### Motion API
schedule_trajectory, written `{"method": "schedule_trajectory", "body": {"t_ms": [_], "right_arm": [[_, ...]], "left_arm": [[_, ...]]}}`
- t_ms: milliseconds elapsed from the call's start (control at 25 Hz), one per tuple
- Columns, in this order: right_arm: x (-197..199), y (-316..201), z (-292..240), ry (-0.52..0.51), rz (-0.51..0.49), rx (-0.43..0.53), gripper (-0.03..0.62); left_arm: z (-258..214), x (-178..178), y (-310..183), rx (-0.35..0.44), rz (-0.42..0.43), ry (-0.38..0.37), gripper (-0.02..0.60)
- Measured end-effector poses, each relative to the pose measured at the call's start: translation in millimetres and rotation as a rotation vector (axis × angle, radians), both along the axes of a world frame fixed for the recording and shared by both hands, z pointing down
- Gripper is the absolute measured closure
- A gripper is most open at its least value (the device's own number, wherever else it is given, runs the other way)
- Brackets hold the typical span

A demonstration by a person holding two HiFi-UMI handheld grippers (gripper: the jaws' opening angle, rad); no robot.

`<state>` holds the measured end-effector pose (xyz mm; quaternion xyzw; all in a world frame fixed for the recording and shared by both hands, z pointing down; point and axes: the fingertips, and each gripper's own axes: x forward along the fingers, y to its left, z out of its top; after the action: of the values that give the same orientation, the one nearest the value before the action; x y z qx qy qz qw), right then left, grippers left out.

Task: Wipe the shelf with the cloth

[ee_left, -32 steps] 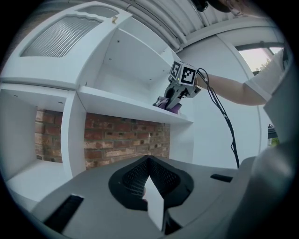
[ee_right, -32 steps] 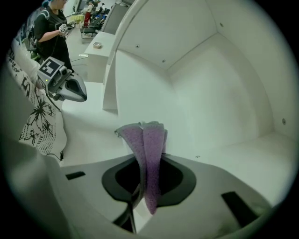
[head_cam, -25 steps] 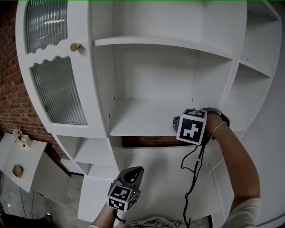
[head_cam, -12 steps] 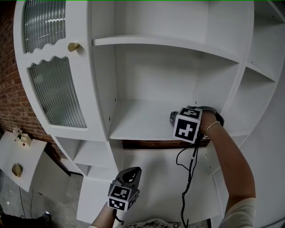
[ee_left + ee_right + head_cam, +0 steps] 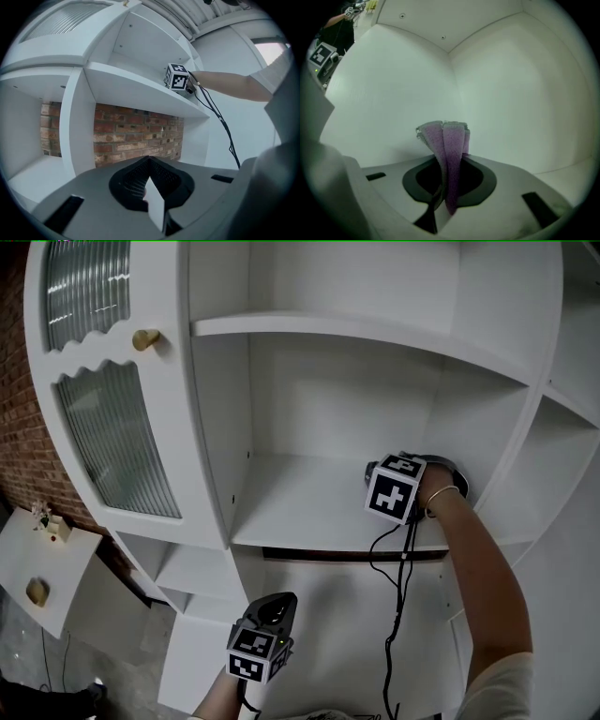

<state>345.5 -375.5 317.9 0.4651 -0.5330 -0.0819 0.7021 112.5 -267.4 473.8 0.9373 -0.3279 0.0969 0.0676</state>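
My right gripper [image 5: 450,164] is clamped on a folded purple cloth [image 5: 446,143], which sticks out past the jaws toward the white back corner of the shelf compartment. From my head camera, that gripper sits over the right rear part of the middle shelf [image 5: 300,502] of a white cabinet. My left gripper [image 5: 267,629] hangs low, well below the shelf, jaws pressed together with nothing between them. A ribbed-glass door [image 5: 117,442] stands at left.
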Motion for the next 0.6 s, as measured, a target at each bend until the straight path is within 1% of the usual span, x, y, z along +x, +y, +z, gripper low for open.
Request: {"method": "schedule_trajectory", "body": {"t_ms": [120, 200, 320, 480, 600], "right_arm": [[8, -16, 0, 0.007, 0.002, 0.009, 0.526], [13, -27, -1, 0.015, -0.004, 0.025, 0.526], [20, -39, -1, 0.032, -0.015, 0.048, 0.526], [22, -42, -1, 0.019, -0.016, 0.034, 0.528], [21, -43, -2, 0.037, -0.024, 0.051, 0.526]], "left_arm": [[10, 1, -4, -0.01, -0.006, -0.022, 0.568], [15, -3, -10, -0.014, -0.023, -0.033, 0.568], [22, -9, -16, -0.035, -0.051, -0.033, 0.568], [26, -9, -21, -0.045, -0.065, -0.04, 0.568], [23, -5, -20, -0.034, -0.062, -0.042, 0.568]]}}
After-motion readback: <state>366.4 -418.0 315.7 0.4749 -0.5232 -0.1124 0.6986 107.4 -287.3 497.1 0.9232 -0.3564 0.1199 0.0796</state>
